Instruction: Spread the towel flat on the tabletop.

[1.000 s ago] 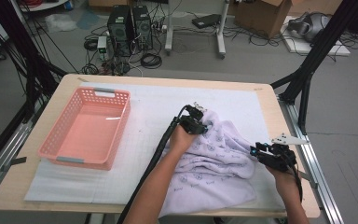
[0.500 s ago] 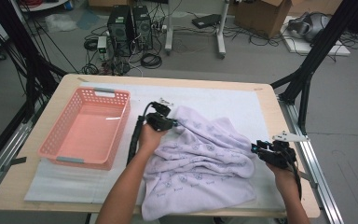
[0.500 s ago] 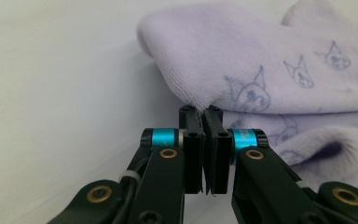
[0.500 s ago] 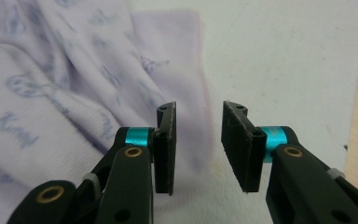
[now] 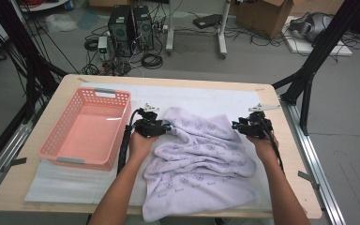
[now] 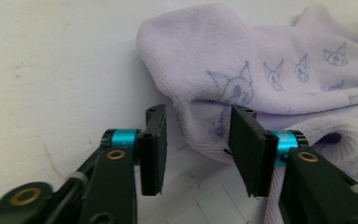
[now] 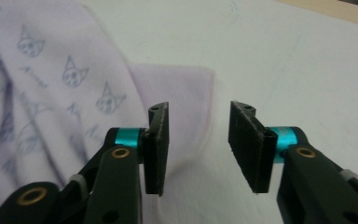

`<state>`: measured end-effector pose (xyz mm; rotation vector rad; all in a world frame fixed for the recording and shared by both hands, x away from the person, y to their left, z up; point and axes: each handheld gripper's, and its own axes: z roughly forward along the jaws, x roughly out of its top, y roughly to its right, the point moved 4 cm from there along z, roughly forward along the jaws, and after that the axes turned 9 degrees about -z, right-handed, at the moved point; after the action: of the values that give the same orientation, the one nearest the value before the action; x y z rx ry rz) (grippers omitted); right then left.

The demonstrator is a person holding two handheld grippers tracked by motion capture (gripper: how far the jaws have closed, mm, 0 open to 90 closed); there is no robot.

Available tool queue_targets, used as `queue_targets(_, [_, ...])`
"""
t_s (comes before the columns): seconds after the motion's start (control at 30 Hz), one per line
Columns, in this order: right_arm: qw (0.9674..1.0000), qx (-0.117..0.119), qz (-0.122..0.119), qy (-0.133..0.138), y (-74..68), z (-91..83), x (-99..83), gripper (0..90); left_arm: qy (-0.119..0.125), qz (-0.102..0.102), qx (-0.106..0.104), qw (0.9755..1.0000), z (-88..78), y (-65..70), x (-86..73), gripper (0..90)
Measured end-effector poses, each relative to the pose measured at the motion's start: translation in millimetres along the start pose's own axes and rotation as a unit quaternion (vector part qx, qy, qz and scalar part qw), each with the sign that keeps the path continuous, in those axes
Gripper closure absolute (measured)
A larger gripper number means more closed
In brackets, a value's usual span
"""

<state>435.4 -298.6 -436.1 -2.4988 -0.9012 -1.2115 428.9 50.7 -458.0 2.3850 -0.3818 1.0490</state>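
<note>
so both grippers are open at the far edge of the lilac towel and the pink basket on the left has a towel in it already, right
Not quite: the pink basket is empty, as the high view shows. The rest holds: the left gripper and right gripper both have their jaws open at the far edge of the lilac towel, which lies crumpled on the table.

The pale lilac terry-cloth towel [image 5: 201,159] printed with small cat faces looks soft, matt and nubbly, with a stitched hem. Left of it, the salmon-pink latticed plastic basket [image 5: 88,129] has a slight sheen. Both lie on a matt white sheet [image 5: 206,98] over a pale wooden tabletop [image 5: 168,80] with a smooth finish. The gripper jaws are matt black plastic with glossy turquoise metal collars.
</note>
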Motion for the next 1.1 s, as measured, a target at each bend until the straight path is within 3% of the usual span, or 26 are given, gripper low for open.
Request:
queue_targets(0.13, [0.9999,0.005,0.009,-0.011,1.7,33.9,6.1,49.4,-0.003,-0.008,-0.013,0.9999,-0.7,-1.2,-8.6,56.1])
queue_targets(0.23, [0.9996,0.009,0.016,-0.023,0.4,56.1,11.0,48.4,-0.018,0.008,-0.017,0.9997,-0.4,2.4,-11.2,56.6])
queue_targets(0.37, [0.9992,0.009,0.000,-0.038,-4.4,78.0,17.1,49.6,-0.016,0.008,-0.017,0.9997,0.7,4.3,-10.6,57.2])
queue_targets(0.43, [0.9994,0.003,-0.005,-0.034,-4.2,80.5,19.1,58.7,-0.018,0.008,-0.018,0.9996,2.2,4.7,-11.7,57.2])
queue_targets(0.47, [0.9993,0.003,-0.008,-0.035,-4.0,80.1,19.5,74.6,-0.021,0.008,-0.018,0.9996,2.6,4.6,-12.1,57.2])
queue_targets(0.5, [0.9990,0.021,-0.018,-0.034,-5.4,79.4,20.0,84.4,-0.021,0.007,-0.017,0.9996,2.5,4.1,-12.2,57.1])
queue_targets(0.53, [0.9982,0.011,-0.041,-0.042,-6.5,78.4,21.7,86.0,-0.020,0.006,-0.017,0.9996,1.8,3.4,-11.8,56.9])
queue_targets(0.57, [0.9960,-0.020,-0.075,-0.044,-5.6,74.8,24.6,86.4,-0.016,0.002,-0.016,0.9997,0.8,3.0,-11.2,56.5])
queue_targets(0.6, [0.9948,-0.056,-0.081,-0.027,-1.5,67.3,28.9,86.6,-0.014,0.003,-0.015,0.9998,-0.1,2.6,-10.6,56.0])
queue_targets(0.63, [0.9945,-0.081,-0.067,-0.001,3.6,59.8,32.8,86.6,-0.013,0.003,-0.014,0.9998,-1.8,2.7,-9.8,55.9])
queue_targets(0.67, [0.9907,-0.124,-0.037,0.044,13.9,45.9,38.2,86.5,-0.012,0.003,-0.014,0.9998,-2.8,3.0,-9.3,55.4])
queue_targets(0.7, [0.9858,-0.155,-0.014,0.064,21.3,36.0,40.6,86.5,-0.011,0.003,-0.014,0.9998,-3.6,3.4,-8.9,54.8])
queue_targets(0.77, [0.9777,-0.201,-0.010,0.060,33.0,23.7,39.6,85.9,-0.008,0.000,-0.017,0.9998,-3.9,5.1,-8.4,54.2])
queue_targets(0.83, [0.9765,-0.213,-0.008,0.029,39.5,19.2,33.5,82.8,-0.009,-0.001,-0.019,0.9998,-3.1,6.7,-8.5,52.6])
queue_targets(0.9, [0.9790,-0.203,0.007,0.017,42.1,16.9,26.6,71.5,-0.007,-0.006,-0.025,0.9996,-0.9,10.1,-8.5,52.0])
queue_targets(1.0, [0.9852,-0.168,0.025,0.024,40.4,10.9,20.0,65.4,-0.002,-0.006,-0.038,0.9992,3.0,19.3,-7.7,51.3])
queue_targets(1.1, [0.9889,-0.144,0.022,0.028,35.7,1.4,17.1,64.2,0.001,-0.006,-0.053,0.9986,9.7,29.7,-7.2,48.2])
